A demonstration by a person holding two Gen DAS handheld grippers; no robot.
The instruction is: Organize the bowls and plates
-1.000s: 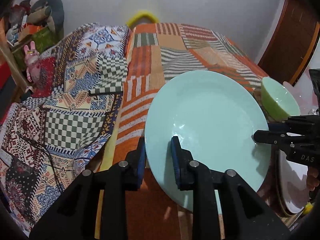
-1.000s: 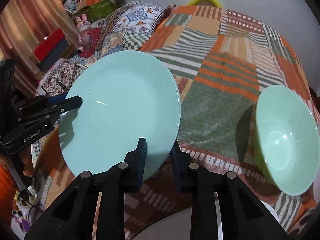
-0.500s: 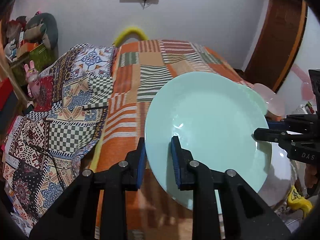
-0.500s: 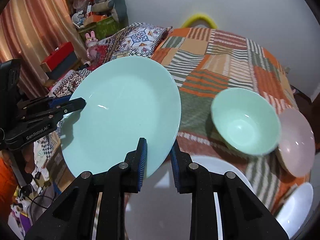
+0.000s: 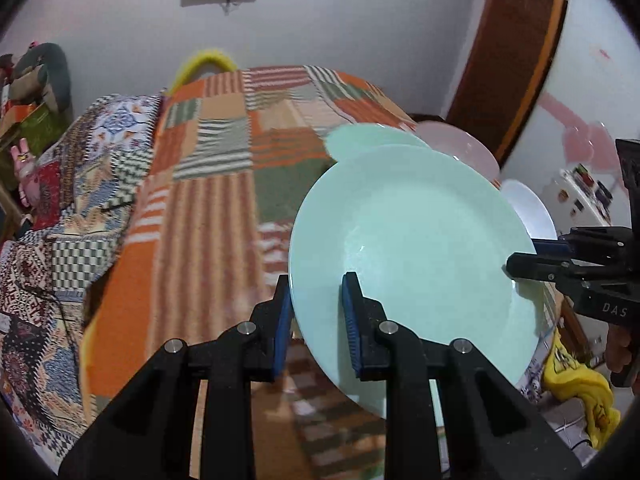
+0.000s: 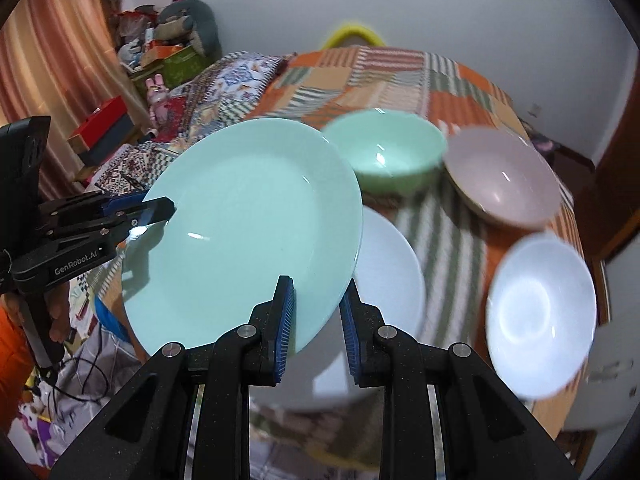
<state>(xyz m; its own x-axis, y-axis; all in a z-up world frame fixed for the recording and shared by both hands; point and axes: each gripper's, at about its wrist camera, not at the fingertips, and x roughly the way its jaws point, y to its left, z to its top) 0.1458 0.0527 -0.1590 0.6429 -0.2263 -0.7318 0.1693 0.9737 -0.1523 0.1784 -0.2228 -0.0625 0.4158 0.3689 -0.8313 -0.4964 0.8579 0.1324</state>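
Both grippers hold one mint-green plate (image 6: 256, 232) in the air, tilted, above the patchwork cloth (image 5: 208, 216). The left gripper (image 5: 316, 320) and right gripper (image 6: 316, 322) each pinch opposite rim edges. Beyond sit a green bowl (image 6: 384, 156), pink bowl (image 6: 504, 176) and white bowl (image 6: 540, 320).

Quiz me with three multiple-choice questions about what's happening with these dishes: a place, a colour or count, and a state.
1. Where does the white plate lie?
A. under the lifted green plate
B. inside the pink bowl
C. on the floor

2. How many bowls show in the right wrist view?
A. one
B. three
C. five

3. How is the green plate held?
A. lying flat on the bed
B. by one hand-held gripper
C. by both, at opposite rims

Answers:
1 A, it shows beneath the plate's edge.
2 B, green bowl, pink bowl, white bowl.
3 C, left hand-held gripper and right hand-held gripper both clamp it.
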